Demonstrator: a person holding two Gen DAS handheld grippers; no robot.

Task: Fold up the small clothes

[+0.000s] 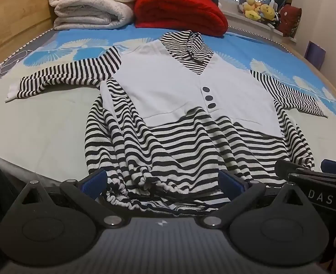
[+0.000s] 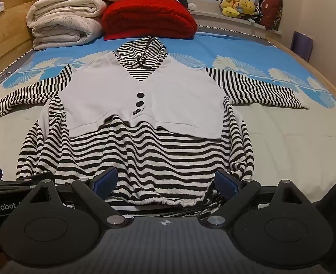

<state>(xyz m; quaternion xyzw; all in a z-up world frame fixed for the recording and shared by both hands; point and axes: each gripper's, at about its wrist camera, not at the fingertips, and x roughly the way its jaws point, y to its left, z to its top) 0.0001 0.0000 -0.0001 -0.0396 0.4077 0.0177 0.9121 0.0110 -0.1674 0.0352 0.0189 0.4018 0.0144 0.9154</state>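
A striped hooded top [image 1: 181, 141] lies face up and spread flat on the bed [image 1: 42, 123], with its hood [image 1: 190, 45] at the far side and its hem at the near edge. A pale grey vest panel [image 1: 168, 86] covers the chest, and 3 dark buttons [image 1: 209, 97] run down its middle. The left sleeve [image 1: 65, 77] stretches out to the left and the right sleeve [image 2: 259, 89] stretches out to the right. The gathered hem [image 2: 168, 199] is wrinkled and dark drawstrings lie along it.

The left claw [image 1: 163, 182] is at the near hem, on its left part. Its fingers are apart, and the striped hem cloth lies between the blue pads [image 1: 92, 180], not pinched. The right claw [image 2: 165, 182] is at the near hem too, more to the right, just beside the left one. Its fingers are also apart, with hem cloth between them.

At the far end of the bed there are folded white blankets [image 1: 92, 2] on the left and a red folded blanket [image 1: 181, 11] beside them. Yellow plush toys [image 2: 238, 5] sit on the window ledge at the far right.
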